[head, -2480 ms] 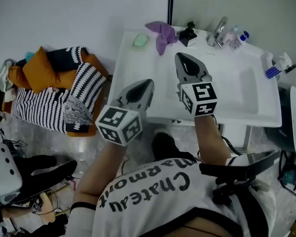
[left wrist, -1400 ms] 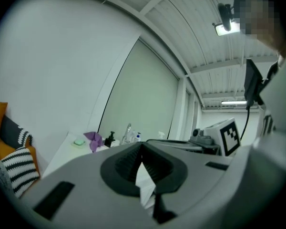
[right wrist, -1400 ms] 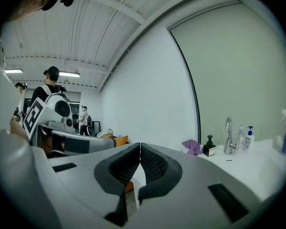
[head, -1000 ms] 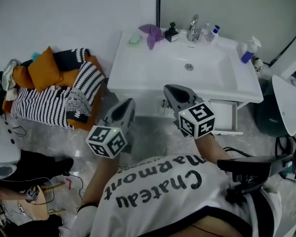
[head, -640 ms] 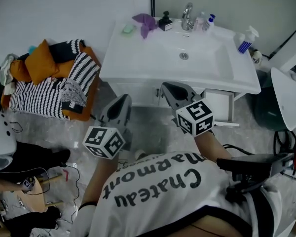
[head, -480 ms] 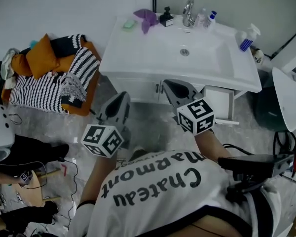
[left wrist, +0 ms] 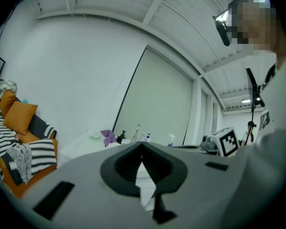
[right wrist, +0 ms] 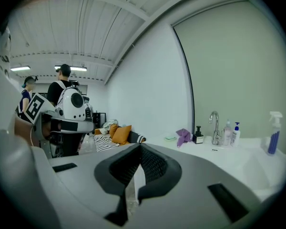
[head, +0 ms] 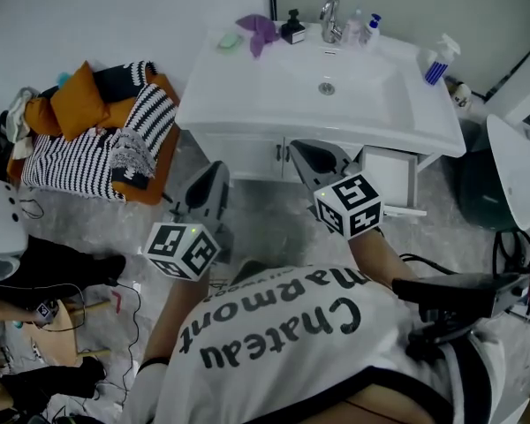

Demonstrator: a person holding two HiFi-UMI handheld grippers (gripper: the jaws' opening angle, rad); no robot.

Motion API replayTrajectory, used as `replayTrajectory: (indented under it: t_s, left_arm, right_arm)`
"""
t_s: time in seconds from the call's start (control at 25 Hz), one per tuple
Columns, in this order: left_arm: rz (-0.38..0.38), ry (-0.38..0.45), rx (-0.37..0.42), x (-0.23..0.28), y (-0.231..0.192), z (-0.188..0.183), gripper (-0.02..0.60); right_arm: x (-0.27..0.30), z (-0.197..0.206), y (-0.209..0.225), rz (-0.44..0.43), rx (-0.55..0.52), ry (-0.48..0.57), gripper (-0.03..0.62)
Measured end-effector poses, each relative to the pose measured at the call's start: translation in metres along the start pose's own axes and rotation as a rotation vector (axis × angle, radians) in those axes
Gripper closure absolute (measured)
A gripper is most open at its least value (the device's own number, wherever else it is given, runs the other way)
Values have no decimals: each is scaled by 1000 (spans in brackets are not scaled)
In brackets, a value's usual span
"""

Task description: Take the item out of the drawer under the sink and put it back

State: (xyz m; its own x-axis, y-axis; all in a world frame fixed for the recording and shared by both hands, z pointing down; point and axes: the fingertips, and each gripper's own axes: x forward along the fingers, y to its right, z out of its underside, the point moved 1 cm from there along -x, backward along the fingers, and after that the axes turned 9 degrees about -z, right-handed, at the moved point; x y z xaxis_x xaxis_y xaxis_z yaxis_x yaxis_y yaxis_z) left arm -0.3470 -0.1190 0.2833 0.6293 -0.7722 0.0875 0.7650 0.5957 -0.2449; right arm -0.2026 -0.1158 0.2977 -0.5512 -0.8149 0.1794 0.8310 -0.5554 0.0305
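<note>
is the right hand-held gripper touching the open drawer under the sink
Apart. The right gripper view shows the right hand-held gripper shut in open air level with the sink; the drawer sits lower.

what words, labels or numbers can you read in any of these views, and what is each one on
"Chateau Marmont": black print on the person's white shirt, upside down in the head view, with the end of the second word creased.
Marker cubes: black-and-white square patterns only, no letters or digits.
Small bottles and spray bottle: any labels are too small to read.
Nothing else is legible.
</note>
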Motion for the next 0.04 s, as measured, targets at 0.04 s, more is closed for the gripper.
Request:
replayTrajectory:
  t_s: [0.04]
  left_arm:
    - [0,5,3,-1,2,0,572]
  right_arm:
    - [-2,0,-1,-2,-1,0,583]
